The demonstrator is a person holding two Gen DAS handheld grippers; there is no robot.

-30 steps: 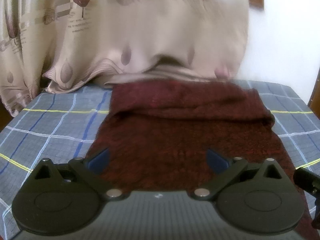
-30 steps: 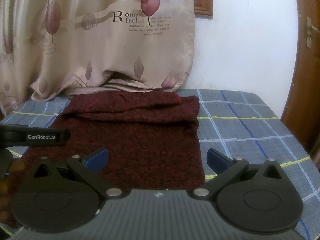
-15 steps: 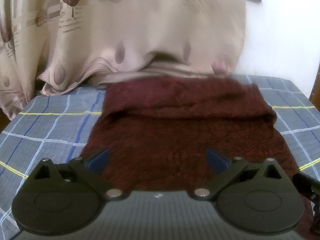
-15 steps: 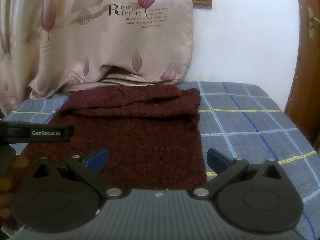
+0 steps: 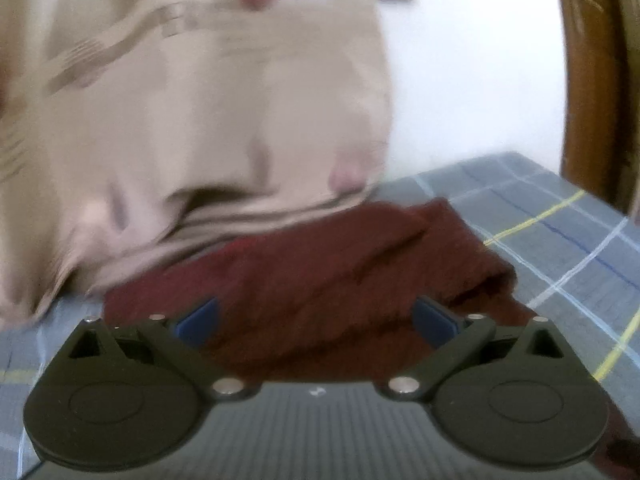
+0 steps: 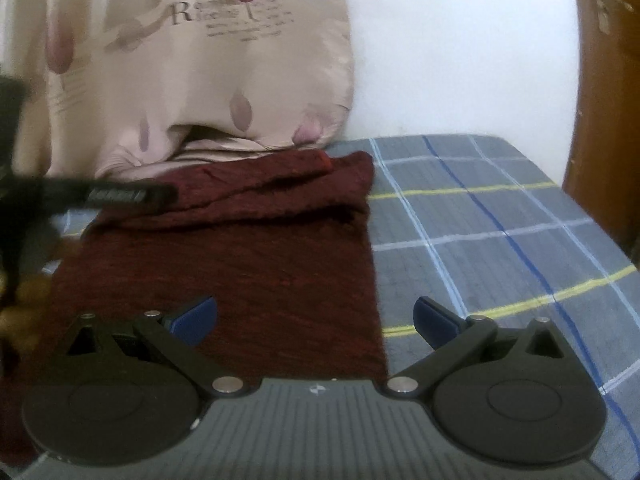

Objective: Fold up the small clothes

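Checked bench (image 6: 500, 216) before a curtain (image 6: 224, 80); a dark red cloth (image 6: 256, 248) lies flat on it, far end folded over. Left gripper (image 5: 316, 316) and right gripper (image 6: 316, 316) hover over the cloth's near edge, fingers (image 6: 196, 314) wide apart, holding nothing.
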